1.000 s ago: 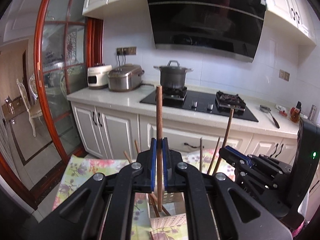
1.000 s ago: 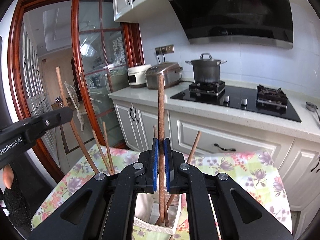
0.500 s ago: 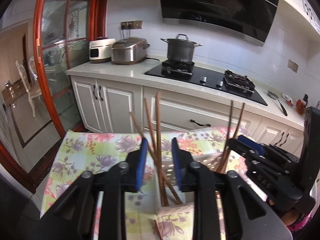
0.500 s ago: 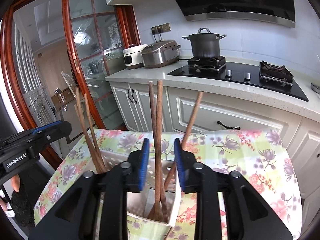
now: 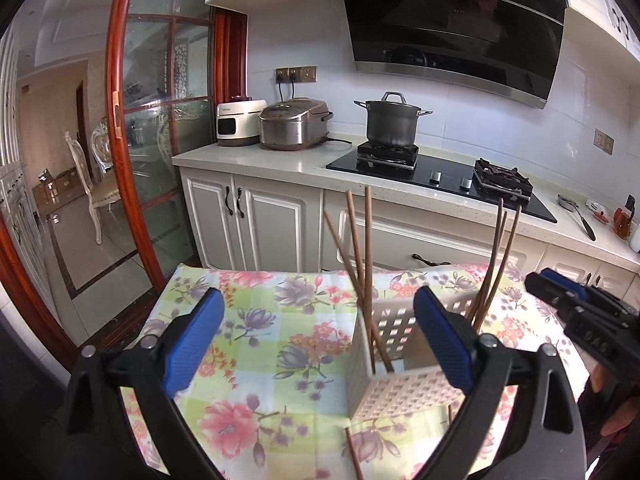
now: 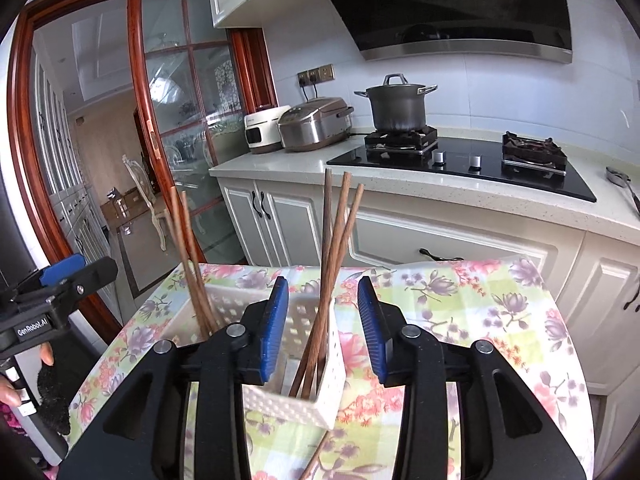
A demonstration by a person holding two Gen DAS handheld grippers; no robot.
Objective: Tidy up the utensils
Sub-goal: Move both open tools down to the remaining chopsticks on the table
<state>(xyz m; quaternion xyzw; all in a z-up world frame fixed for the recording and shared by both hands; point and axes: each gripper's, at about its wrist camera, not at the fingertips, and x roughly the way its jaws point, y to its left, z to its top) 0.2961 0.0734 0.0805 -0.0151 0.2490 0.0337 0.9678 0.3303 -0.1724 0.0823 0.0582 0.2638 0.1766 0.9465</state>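
1. Left hand-held gripper (image 5: 316,344): blue pads spread wide apart, nothing between them, poised over the desk (image 5: 256,320) with its floral cloth.
2. Right hand-held gripper (image 6: 323,330): pads apart, holding nothing; three chopsticks rise through the gap without touching either pad.
3. White perforated utensil basket (image 5: 400,396) stands upright on the desk, just ahead of both grippers.
4. Brown wooden chopsticks (image 6: 332,264) stand in the basket in two clusters at opposite ends, all leaning; the second cluster (image 6: 188,264) sits at the left end in the right wrist view.
5. One loose chopstick (image 5: 354,456) lies on the cloth beside the basket.
6. Background: grey pot (image 5: 392,122) on the hob (image 5: 440,176).
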